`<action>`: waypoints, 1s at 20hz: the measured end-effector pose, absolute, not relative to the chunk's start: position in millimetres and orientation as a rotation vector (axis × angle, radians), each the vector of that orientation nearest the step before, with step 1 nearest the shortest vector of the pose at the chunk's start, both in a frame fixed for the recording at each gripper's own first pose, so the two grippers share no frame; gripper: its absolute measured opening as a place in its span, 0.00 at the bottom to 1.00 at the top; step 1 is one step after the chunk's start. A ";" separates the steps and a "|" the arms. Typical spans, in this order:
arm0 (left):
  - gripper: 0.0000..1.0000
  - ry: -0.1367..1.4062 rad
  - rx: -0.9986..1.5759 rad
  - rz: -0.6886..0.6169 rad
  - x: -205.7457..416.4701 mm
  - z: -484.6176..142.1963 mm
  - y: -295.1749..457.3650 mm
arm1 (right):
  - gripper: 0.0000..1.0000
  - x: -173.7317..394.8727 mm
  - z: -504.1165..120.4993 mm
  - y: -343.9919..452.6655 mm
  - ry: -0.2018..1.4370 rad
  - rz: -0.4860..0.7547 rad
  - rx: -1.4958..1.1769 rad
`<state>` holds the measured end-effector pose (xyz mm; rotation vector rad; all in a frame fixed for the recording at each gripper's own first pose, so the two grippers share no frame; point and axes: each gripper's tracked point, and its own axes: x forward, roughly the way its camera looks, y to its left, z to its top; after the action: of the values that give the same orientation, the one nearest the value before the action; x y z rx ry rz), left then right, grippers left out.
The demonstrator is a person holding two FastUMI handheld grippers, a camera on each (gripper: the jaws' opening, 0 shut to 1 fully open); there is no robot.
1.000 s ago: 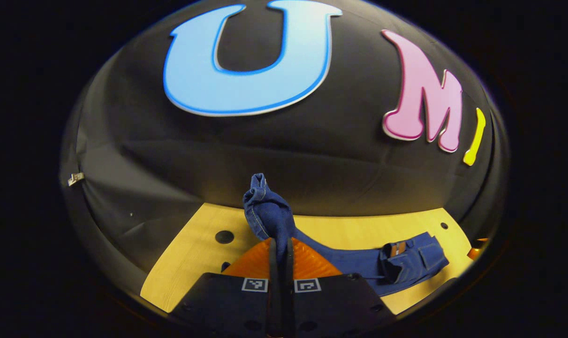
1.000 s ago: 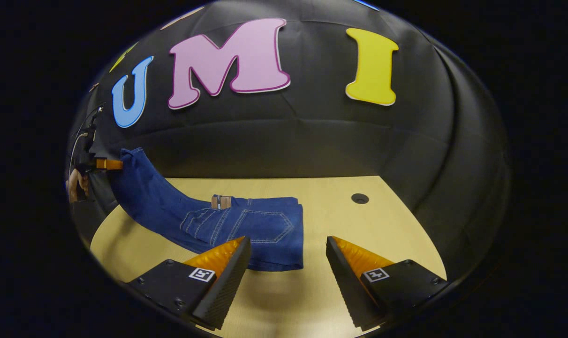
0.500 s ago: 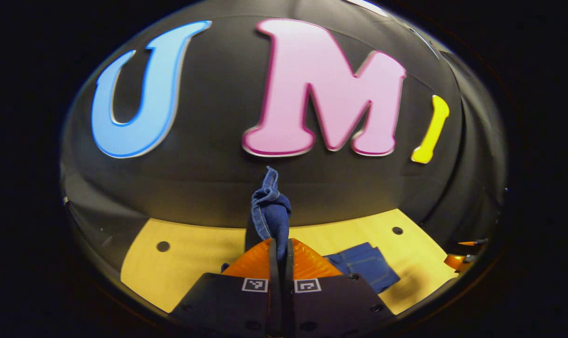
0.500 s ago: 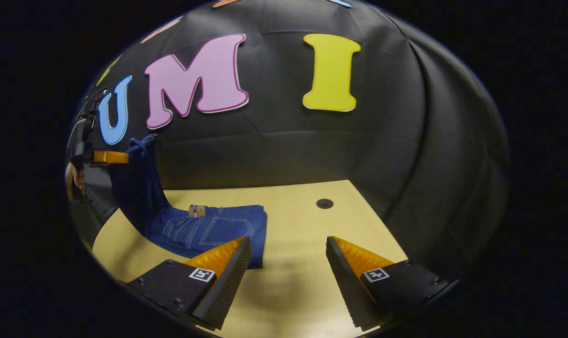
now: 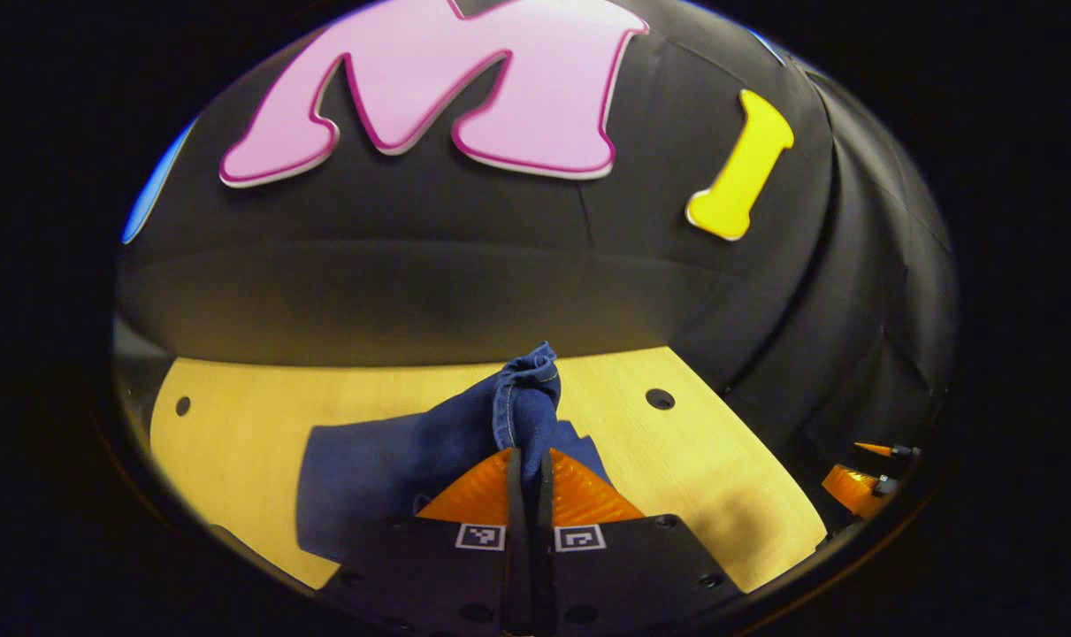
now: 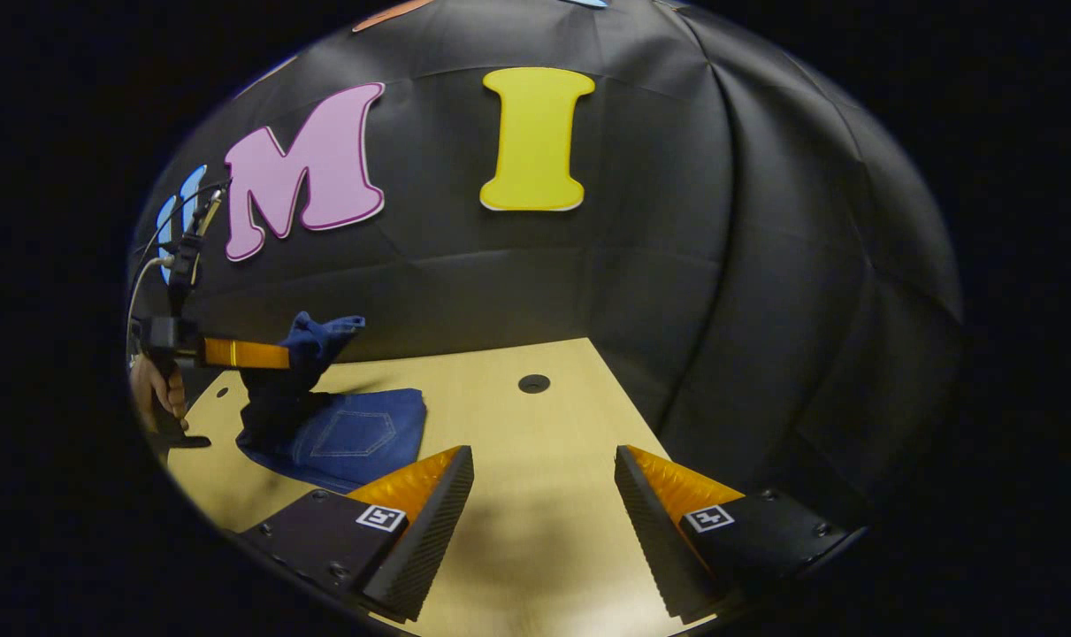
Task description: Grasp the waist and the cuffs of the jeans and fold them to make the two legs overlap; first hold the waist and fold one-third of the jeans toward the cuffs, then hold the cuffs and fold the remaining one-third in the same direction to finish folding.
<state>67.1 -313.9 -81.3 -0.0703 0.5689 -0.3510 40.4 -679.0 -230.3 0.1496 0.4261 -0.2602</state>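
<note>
- My left gripper (image 5: 526, 460) is clamped on the cuffs (image 5: 528, 402), lifted above the folded jeans (image 6: 354, 433) on the desk (image 6: 535, 425) for the last fold.
- My right gripper (image 6: 544, 509) hangs agape nearby, holding nothing.

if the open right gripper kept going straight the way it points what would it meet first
Probably nothing near: between the right gripper's open fingers lies only bare light wooden table, then the black cloth wall. The folded blue denim jeans lie left of that line; depth is unclear.
</note>
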 end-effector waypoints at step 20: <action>0.97 0.401 -0.066 -0.378 -30.4 -33.6 -262.8 | 0.99 19.8 -180.9 -597.6 0.390 -0.164 0.153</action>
<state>-30.4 -262.8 -33.6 -0.0656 0.4009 -0.3778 19.8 -597.6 -180.9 0.1532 0.3897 -0.1639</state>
